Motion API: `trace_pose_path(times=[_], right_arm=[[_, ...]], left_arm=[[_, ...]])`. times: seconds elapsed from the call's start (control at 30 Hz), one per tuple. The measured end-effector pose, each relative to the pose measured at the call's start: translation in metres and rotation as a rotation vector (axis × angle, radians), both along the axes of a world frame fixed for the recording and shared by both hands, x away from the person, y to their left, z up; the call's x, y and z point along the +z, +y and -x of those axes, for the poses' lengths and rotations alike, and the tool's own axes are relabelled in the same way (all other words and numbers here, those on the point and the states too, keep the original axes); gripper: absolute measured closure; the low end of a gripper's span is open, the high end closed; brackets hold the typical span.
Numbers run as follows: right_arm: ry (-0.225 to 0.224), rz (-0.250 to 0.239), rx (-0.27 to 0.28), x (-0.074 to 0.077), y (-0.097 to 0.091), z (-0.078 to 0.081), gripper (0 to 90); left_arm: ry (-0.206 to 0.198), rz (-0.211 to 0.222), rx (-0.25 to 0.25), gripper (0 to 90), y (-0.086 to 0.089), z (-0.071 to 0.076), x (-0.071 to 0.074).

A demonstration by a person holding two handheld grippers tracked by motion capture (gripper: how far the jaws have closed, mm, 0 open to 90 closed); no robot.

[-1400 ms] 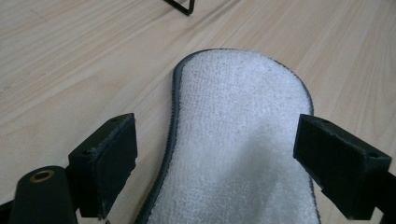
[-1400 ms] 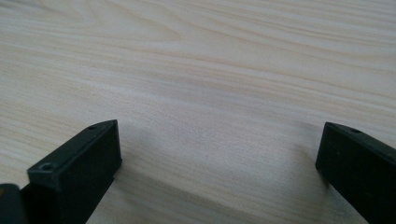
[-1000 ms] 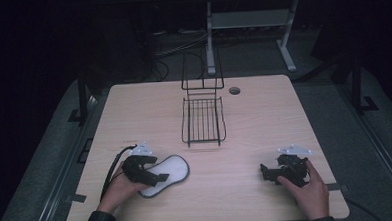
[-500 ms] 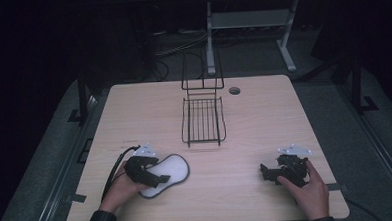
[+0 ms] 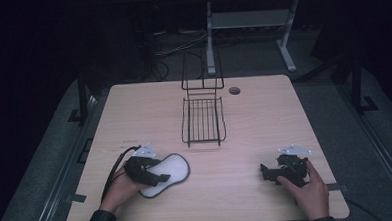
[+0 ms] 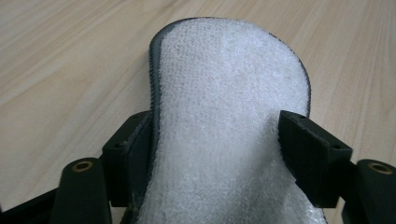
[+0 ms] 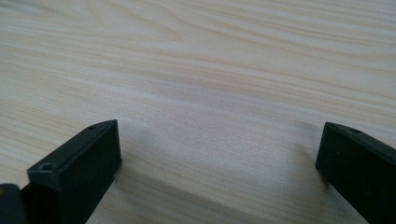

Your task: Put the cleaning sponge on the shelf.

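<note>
White fleecy insole (image 5: pixel 167 173) with a dark rim lies flat on the wood table (image 5: pixel 255 133), near its front-left corner; toe end points away from the left hand (image 5: pixel 118 190); left gripper (image 5: pixel 159 178) sits over its heel end; in the left gripper view the 2 jaws flank the insole (image 6: pixel 224 116) and press its edges, the fleece bulging up between them; jaws have just been closing onto it; right gripper (image 5: pixel 263 171) rests on the table front-right, held by the right hand (image 5: pixel 310 190), well apart from the insole; in the right gripper view its 2 jaws stand wide over bare wood (image 7: pixel 210 93), nothing between them; black wire rack (image 5: pixel 203 117) stands mid-table toward the back, apart from both grippers; small round hole (image 5: pixel 234 91) in the tabletop just right of the rack.
</note>
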State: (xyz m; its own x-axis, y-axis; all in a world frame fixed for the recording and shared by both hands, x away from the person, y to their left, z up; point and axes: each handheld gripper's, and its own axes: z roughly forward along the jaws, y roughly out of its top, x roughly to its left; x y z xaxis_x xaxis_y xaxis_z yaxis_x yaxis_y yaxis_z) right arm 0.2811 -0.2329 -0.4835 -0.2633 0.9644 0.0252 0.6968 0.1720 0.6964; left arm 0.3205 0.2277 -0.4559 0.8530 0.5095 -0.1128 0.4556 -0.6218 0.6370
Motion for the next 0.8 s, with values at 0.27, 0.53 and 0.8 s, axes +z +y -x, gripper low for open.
trace_pose_path(times=[0.27,0.53,0.8], right_arm=[[0.0,0.0,0.0,0.0,0.0,0.0,0.0],[0.0,0.0,0.0,0.0,0.0,0.0,0.0],[0.0,0.0,0.0,0.0,0.0,0.0,0.0]], left_arm=[[-0.047,-0.013,-0.013,37.1,0.0,0.004,0.009],[-0.065,0.014,-0.013,48.8,0.004,0.005,0.016],[-0.053,0.063,-0.012,59.1,0.007,0.005,0.021]])
